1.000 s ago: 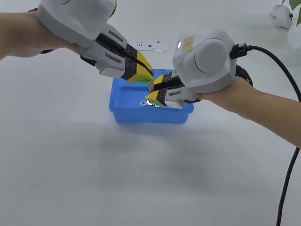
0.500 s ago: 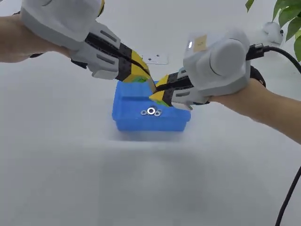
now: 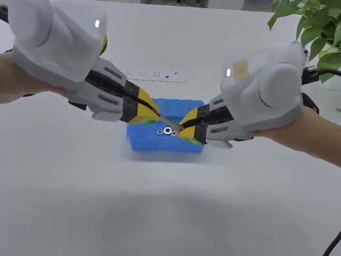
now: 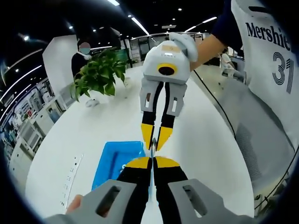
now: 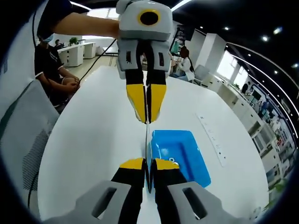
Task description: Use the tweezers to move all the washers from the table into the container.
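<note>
The left hand-held gripper (image 3: 152,113) and right hand-held gripper (image 3: 186,132) both pinch the tweezers (image 3: 169,124) over the box (image 3: 160,145). Washers (image 3: 167,131) lie inside. Next, probably check the bench (image 3: 160,202) for more.

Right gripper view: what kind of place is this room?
Probably a big open office or lab: strip lights line a dark ceiling, a person sits beside the wide white table, and a leafy plant stands nearby.
</note>
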Demonstrator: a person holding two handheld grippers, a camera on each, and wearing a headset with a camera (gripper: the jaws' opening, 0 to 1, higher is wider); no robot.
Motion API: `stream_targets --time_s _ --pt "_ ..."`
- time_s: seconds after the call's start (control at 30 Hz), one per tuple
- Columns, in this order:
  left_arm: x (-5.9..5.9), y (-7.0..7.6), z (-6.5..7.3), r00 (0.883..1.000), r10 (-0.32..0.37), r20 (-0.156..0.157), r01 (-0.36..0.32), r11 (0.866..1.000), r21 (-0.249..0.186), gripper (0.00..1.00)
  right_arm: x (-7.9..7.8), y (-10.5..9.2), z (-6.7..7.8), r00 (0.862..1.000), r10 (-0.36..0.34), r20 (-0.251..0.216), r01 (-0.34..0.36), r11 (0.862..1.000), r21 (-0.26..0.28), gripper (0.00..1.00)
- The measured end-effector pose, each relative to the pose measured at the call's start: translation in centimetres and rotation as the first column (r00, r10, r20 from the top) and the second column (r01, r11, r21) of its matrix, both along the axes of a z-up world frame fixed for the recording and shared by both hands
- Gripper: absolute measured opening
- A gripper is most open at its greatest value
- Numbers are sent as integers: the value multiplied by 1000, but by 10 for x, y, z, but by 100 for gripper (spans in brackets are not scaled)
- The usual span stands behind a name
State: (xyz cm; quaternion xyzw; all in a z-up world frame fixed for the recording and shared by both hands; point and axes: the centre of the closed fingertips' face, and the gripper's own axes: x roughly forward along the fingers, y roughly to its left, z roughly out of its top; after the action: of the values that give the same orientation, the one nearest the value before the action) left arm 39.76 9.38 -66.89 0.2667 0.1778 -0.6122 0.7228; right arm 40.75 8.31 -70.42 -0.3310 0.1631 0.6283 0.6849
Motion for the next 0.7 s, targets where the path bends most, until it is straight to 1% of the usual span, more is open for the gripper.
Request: stream_targets --time_s 0.03,0.07,0.1,0.13,0.17,0.2,0.23,0.33,0.37,0.4,0.43,0.47,0.53,0.6,0.67,0.7 --pt "-4 -1 -3 1000 -1 2 1 1000 5 5 -4 0 -1 1000 7 -8 -7 1000 -4 7" --pt "-9 -1 -7 1000 1 -8 -1 1000 7 5 -8 0 -4 1000 15 -16 -15 1000 -12 7" --pt "-12 -1 -11 1000 3 -20 -3 1000 10 5 -12 0 -6 999 26 -21 -26 999 -21 7" --pt "-13 0 -16 1000 6 -24 -6 1000 16 5 -15 0 -10 999 39 -25 -40 999 -32 7" --pt "-16 3 -23 999 14 -44 -12 999 30 5 -17 1 -13 999 45 -29 -46 998 -38 7" --pt "-16 3 -27 999 13 -41 -11 999 34 5 -18 2 -16 998 48 -34 -50 998 -44 7" --pt "-16 6 -34 998 23 -55 -21 999 39 5 -19 3 -20 998 52 -40 -54 997 -51 7" --pt "-14 9 -46 996 40 -79 -37 998 42 5 -17 5 -30 997 60 -49 -64 996 -68 7" --pt "-13 10 -51 994 47 -94 -43 998 44 5 -17 5 -33 997 64 -50 -68 995 -76 7" --pt "-12 12 -59 993 52 -107 -46 998 52 5 -16 6 -39 996 72 -50 -76 993 -87 7" --pt "-10 12 -64 993 53 -106 -47 997 58 5 -16 6 -44 996 76 -52 -81 992 -97 7" --pt "-9 13 -72 991 59 -119 -51 996 67 5 -14 6 -52 995 78 -58 -85 990 -112 7" --pt "-7 13 -82 990 63 -125 -54 996 74 6 -13 6 -62 994 85 -63 -92 987 -130 7" --pt "-4 14 -97 987 74 -141 -61 994 95 6 -11 5 -72 994 73 -82 -84 986 -142 7" --pt "-1 13 -107 985 85 -151 -69 992 110 6 -8 3 -82 994 71 -87 -84 983 -162 8" --pt "0 12 -115 986 77 -147 -58 989 133 6 -7 2 -86 994 70 -89 -84 982 -169 8"
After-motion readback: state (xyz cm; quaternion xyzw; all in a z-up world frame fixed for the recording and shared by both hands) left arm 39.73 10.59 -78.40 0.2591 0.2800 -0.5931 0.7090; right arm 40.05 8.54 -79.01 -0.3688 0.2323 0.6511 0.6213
